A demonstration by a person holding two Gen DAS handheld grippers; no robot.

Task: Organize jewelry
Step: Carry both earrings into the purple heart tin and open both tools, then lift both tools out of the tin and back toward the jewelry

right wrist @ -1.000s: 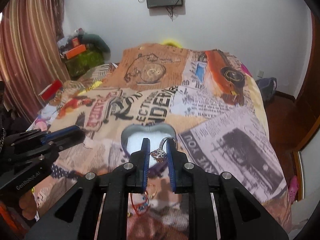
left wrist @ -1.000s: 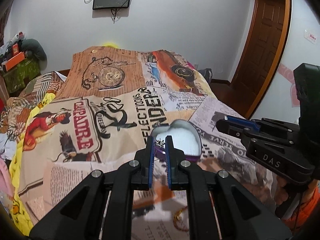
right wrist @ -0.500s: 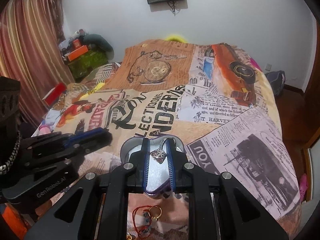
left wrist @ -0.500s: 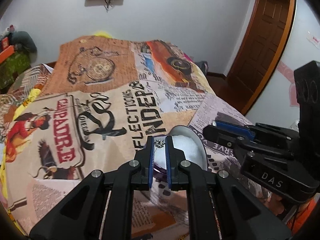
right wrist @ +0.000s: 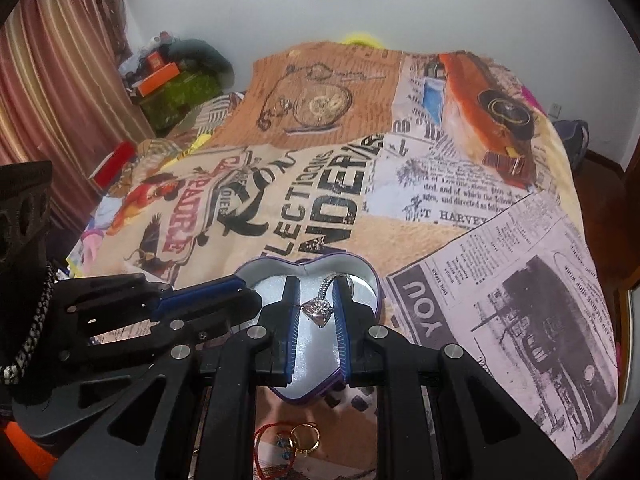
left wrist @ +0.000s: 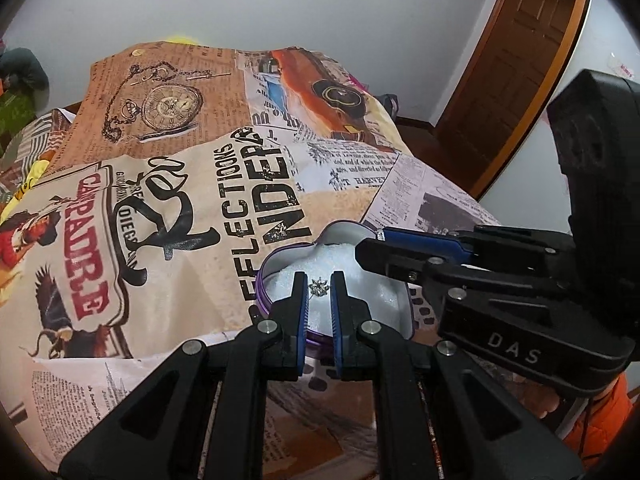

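A purple heart-shaped tin [left wrist: 262, 292] with a white lining lies open on the bed; it also shows in the right wrist view [right wrist: 370, 276]. My left gripper [left wrist: 319, 280] is shut on a small silver star-shaped earring [left wrist: 319, 288] and holds it over the tin. My right gripper [right wrist: 316, 288] is shut on a silver ring with a large clear stone [right wrist: 318, 310], also over the tin. The two grippers sit side by side above the tin, the right gripper [left wrist: 380, 248] on the right in the left wrist view.
A printed newspaper-pattern blanket [right wrist: 440, 216] covers the bed. A gold ring [right wrist: 306, 436] and a red cord bracelet [right wrist: 262, 444] lie on the blanket just in front of the tin. Clutter and a curtain [right wrist: 60, 92] stand at the left, a wooden door [left wrist: 516, 68] at the right.
Both grippers have moved forward and down with their jewelry, from in front of the tin to over its white lining. They have also come closer to each other.
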